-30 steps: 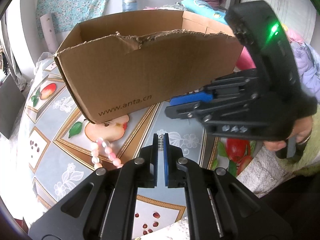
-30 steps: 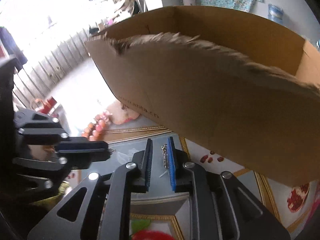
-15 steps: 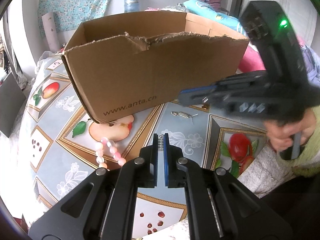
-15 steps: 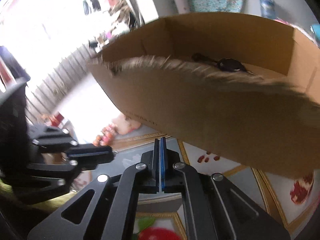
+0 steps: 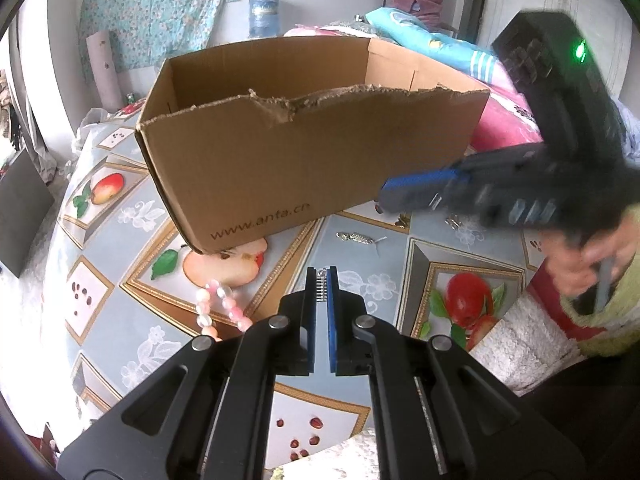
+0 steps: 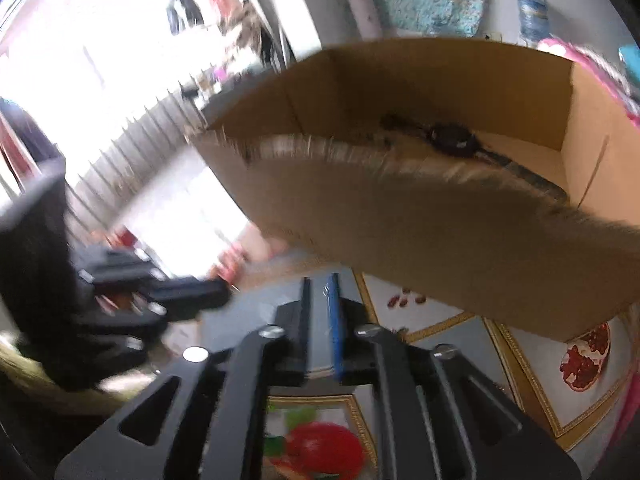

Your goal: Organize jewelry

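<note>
A small silver fish-shaped charm (image 5: 357,237) is seen lying flat on the fruit-patterned tablecloth (image 5: 400,292), just before the cardboard box (image 5: 312,152), presumably awaiting transfer. A toothed silver piece (image 5: 321,289) (perhaps a clasp) is clamped in the left gripper (image 5: 321,292). The right gripper (image 6: 320,312), jaws just parted with nothing between, is held near the box, beside pink beads (image 5: 224,308).

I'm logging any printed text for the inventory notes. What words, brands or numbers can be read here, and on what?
"www.anta.cn" in dark print, low on the front wall of the cardboard box, in the left wrist view.
In the right wrist view the same box is too blurred to read.
The blue jug by the back wall carries a label, too small to read.
Nothing else here bears readable text.
</note>
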A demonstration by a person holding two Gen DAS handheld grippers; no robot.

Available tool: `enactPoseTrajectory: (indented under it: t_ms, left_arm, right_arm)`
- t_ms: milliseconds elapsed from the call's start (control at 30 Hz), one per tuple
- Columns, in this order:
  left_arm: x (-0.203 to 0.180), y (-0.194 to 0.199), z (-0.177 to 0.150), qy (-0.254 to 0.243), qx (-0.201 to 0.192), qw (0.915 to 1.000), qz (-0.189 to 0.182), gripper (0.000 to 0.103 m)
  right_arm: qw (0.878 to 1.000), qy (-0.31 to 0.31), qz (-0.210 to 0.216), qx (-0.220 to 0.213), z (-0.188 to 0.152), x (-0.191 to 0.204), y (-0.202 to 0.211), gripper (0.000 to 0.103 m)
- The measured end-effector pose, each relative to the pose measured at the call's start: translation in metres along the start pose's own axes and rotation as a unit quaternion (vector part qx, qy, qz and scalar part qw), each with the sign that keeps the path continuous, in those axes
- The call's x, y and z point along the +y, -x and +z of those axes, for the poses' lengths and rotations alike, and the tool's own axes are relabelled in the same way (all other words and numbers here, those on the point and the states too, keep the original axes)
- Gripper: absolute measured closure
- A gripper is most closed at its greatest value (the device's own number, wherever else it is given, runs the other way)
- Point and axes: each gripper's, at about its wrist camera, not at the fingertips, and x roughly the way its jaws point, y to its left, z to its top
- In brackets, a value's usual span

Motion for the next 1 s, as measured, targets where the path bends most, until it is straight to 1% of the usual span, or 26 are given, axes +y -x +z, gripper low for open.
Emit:
enactPoseTrajectory:
  t_ms: [100,167,233,300,333,433,500,700,867,1000]
  left_arm:
    - [-0.002,-0.003,-0.002,-0.001,0.004,1.0000,0.000,0.099]
    - [-0.002,-0.006,-0.002,0.000,0.006,1.0000,-0.002,0.099]
    - [-0.002,-0.008,-0.003,0.003,0.007,1.0000,-0.003,0.099]
    - [-0.002,-0.009,-0.003,0.004,0.008,1.0000,-0.004,0.099]
    - [-0.001,-0.010,-0.003,0.005,0.009,0.9999,-0.005,0.099]
    - [0.001,-0.011,-0.003,0.009,0.009,0.9999,-0.006,0.099]
    - [0.004,-0.011,-0.004,0.010,0.009,0.9999,-0.007,0.099]
    - [0.011,-0.011,-0.005,0.014,0.010,0.9998,-0.007,0.099]
    - [0.014,-0.009,-0.005,0.013,0.008,0.9999,-0.007,0.099]
    - [0.014,-0.001,0.000,0.010,0.001,0.9999,-0.005,0.099]
  right_arm:
    - [0.997,0.054,-0.045,0.025,-0.008,0.016,-0.023,0.083]
    - [0.994,0.079,-0.062,0.033,-0.010,0.022,-0.032,0.083]
    - [0.993,0.090,-0.071,0.026,-0.011,0.024,-0.034,0.083]
    - [0.993,0.084,-0.073,0.029,-0.009,0.020,-0.036,0.097]
    - [0.994,0.078,-0.070,0.030,-0.008,0.018,-0.036,0.097]
    - [0.998,0.037,-0.041,0.032,-0.005,0.006,-0.033,0.100]
    - [0.999,-0.012,-0.002,0.032,-0.004,-0.009,-0.030,0.102]
    - [0.995,-0.088,0.047,0.018,-0.009,-0.033,-0.020,0.102]
    - [0.991,-0.114,0.076,0.000,-0.010,-0.040,-0.006,0.102]
    - [0.988,-0.120,0.095,-0.024,-0.004,-0.037,0.018,0.102]
